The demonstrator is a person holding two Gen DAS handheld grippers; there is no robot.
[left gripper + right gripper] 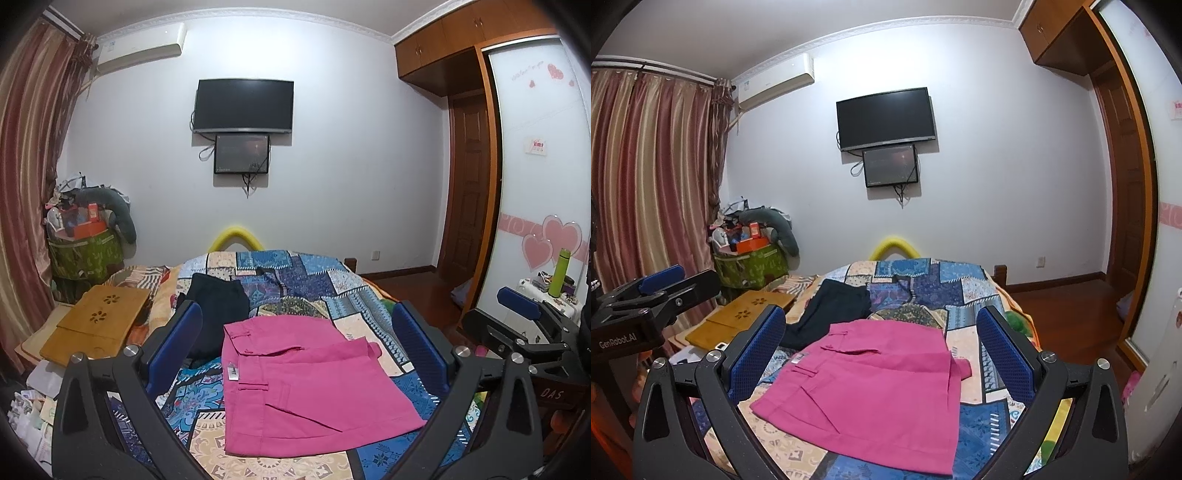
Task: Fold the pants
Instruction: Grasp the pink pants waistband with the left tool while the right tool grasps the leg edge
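Note:
Pink pants (306, 384) lie folded into a compact rectangle on the patchwork bedspread (295, 280), waistband to the left. They also show in the right wrist view (875, 391). My left gripper (299, 354) is open and empty, held above the pants with its blue pads either side. My right gripper (882, 354) is open and empty, also above the pants. The right gripper shows at the right edge of the left wrist view (532, 325); the left gripper shows at the left edge of the right wrist view (653, 295).
A dark folded garment (218, 306) lies behind the pink pants on the bed. A wooden lap tray (99, 321) sits at the bed's left. A full green basket (85, 254) stands by the curtain. A nightstand with a green bottle (558, 273) is to the right.

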